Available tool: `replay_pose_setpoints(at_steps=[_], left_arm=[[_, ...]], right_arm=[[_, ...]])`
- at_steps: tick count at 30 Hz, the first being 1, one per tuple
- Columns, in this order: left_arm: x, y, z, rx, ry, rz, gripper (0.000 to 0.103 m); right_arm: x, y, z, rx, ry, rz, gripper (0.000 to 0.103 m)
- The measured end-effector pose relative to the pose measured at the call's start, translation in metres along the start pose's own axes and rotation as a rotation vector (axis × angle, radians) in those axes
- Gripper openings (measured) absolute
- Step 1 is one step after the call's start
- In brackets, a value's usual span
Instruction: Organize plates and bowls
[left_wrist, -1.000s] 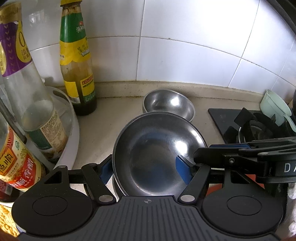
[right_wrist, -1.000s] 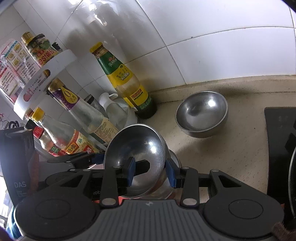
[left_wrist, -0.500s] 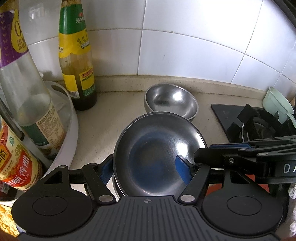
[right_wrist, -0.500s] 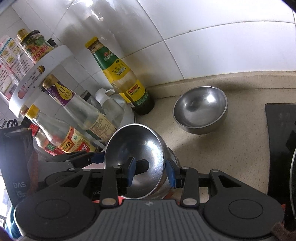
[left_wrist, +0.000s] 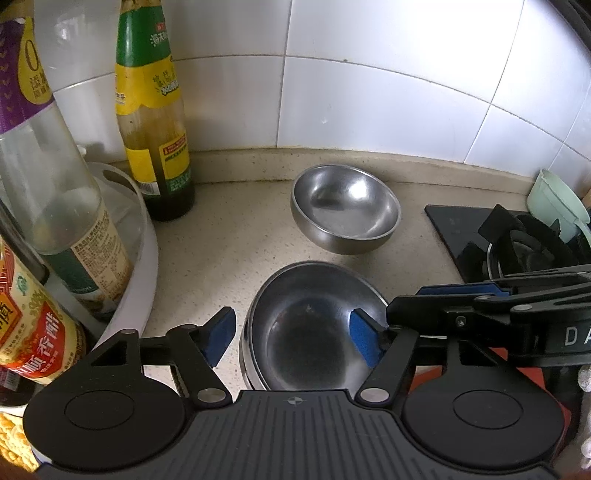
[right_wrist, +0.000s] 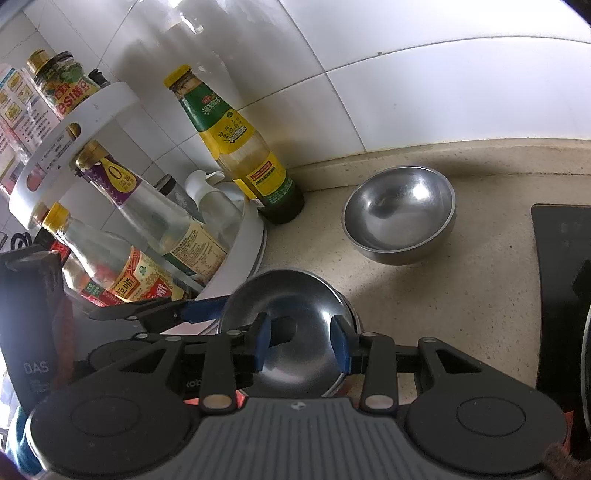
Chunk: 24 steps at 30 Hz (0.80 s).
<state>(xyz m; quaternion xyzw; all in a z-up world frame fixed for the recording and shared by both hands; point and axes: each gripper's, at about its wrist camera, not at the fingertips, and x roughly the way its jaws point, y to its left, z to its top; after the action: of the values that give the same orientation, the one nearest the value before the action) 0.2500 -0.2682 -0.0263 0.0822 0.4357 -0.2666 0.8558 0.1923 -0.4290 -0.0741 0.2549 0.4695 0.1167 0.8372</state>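
Left wrist view — left gripper (left_wrist: 293, 334) fingers spread around stacked bowls (left_wrist: 310, 328) | right gripper (right_wrist: 301, 341) fingers pinching top bowl's rim | lone bowl (right_wrist: 399, 218) set apart on worktop (right_wrist: 461, 288)

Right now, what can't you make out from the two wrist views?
- Stacked steel bowls: both views, gripper bodies cut off the near rim; count unclear.
- Right gripper: whether its pads pinch the bowl wall is unclear.
- Gas hob: left wrist view, hidden behind the right gripper.
- Turntable rack: bottles cut off by the frame edge.
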Motion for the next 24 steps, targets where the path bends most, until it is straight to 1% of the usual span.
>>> replay_pose_setpoints(at_steps=[3,14,24], left_arm=[[-0.002,-0.002,0.001,0.009,-0.010,-0.008,0.079],[-0.005,-0.014,0.008,0.056,-0.029,-0.006,0.081],[-0.004,-0.019,0.024,0.095,-0.048,0.018,0.083]], right_arm=[[-0.004,0.000,0.002,0.004,-0.012,0.007,0.035],[-0.011,-0.009,0.004,0.025,-0.038,-0.011,0.035],[-0.017,-0.022,0.011,0.050,-0.060,-0.035,0.035]])
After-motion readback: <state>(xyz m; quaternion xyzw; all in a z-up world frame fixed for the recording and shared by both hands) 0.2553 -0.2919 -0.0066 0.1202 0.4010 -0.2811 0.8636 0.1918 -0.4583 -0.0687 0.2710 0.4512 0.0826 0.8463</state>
